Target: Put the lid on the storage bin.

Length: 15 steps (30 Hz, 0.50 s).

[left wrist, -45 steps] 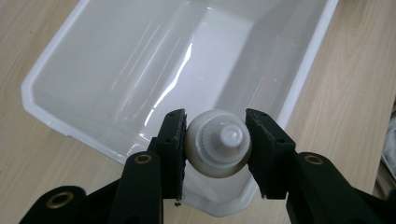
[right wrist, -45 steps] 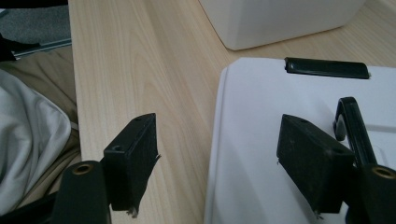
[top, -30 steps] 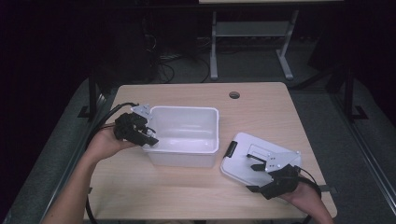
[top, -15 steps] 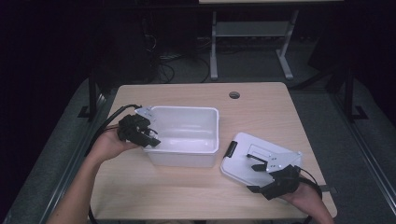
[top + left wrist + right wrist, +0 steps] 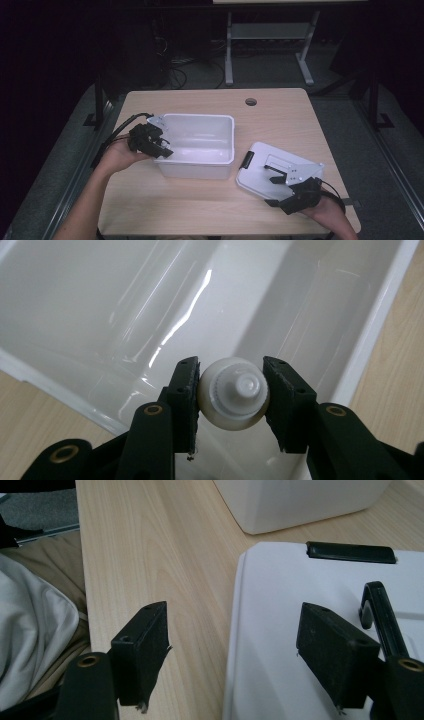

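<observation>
A white plastic bin stands on the wooden table, left of centre. My left gripper hangs over the bin's left rim, shut on a small white round bottle whose ribbed cap faces the camera. In the left gripper view the black pads press on both sides of it above the bin's glossy inside. The white lid lies flat to the right of the bin. My right gripper rests open at the lid's near edge, one jaw over the lid and one over bare wood.
The lid carries a black handle and a black latch. A cable hole sits near the table's far edge. Beyond the table's near edge in the right gripper view lies light cloth. Dark floor and desk legs lie behind the table.
My left hand has shifted slightly toward the bin with the white bottle still gripped. The right gripper has stayed where it was.
</observation>
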Each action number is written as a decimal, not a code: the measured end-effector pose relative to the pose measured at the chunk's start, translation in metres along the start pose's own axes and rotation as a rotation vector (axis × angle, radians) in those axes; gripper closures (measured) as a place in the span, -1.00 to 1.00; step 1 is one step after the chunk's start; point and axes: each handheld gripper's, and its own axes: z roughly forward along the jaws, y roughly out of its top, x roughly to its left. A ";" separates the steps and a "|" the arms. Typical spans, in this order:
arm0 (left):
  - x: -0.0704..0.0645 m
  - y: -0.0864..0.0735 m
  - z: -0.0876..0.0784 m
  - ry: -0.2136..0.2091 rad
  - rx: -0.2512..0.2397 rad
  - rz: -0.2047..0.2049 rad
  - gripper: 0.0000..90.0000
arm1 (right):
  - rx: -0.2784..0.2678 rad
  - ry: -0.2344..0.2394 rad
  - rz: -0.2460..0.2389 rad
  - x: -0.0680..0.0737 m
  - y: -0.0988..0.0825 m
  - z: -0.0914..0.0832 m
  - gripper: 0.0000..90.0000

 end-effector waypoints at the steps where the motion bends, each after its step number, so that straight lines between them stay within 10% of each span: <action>1: 0.000 0.000 0.001 -0.010 0.000 -0.002 0.33 | 0.001 -0.001 0.000 0.000 0.000 0.000 -0.37; 15: 0.003 -0.010 0.008 -0.014 -0.008 -0.033 0.33 | 0.001 0.004 0.002 0.000 -0.002 0.000 -0.37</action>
